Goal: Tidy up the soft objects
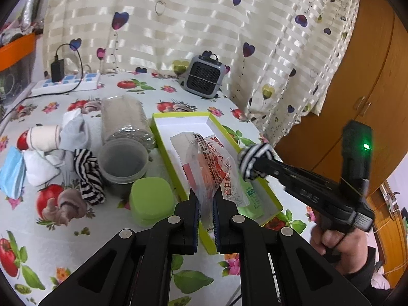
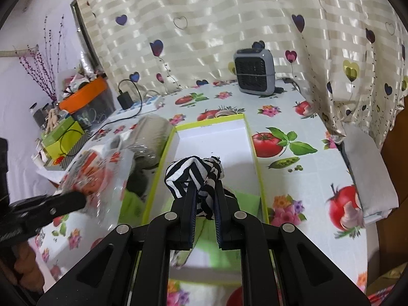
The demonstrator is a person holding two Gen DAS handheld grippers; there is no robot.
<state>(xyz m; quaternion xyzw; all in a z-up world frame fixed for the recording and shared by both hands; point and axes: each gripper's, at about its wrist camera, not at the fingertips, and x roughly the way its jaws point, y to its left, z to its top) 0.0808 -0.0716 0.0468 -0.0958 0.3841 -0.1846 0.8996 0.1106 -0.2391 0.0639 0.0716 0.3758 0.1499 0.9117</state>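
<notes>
The left gripper is closed on a clear plastic packet with red print, which it holds above the near half of the lime-green box. The long axis of the packet runs from the jaws forward and a little to the left, along the length of the box. The right gripper has its jaws narrow and clamped on a black-and-white striped cloth; the cloth is bunched into a ball at the fingertips, so I cannot tell which way it points. It hangs over the white inside of the same box, near the right long wall. A second striped cloth lies on the tablecloth left of the box, beside a clear round tub and a green lid. A small grey heater stands by the curtain.
</notes>
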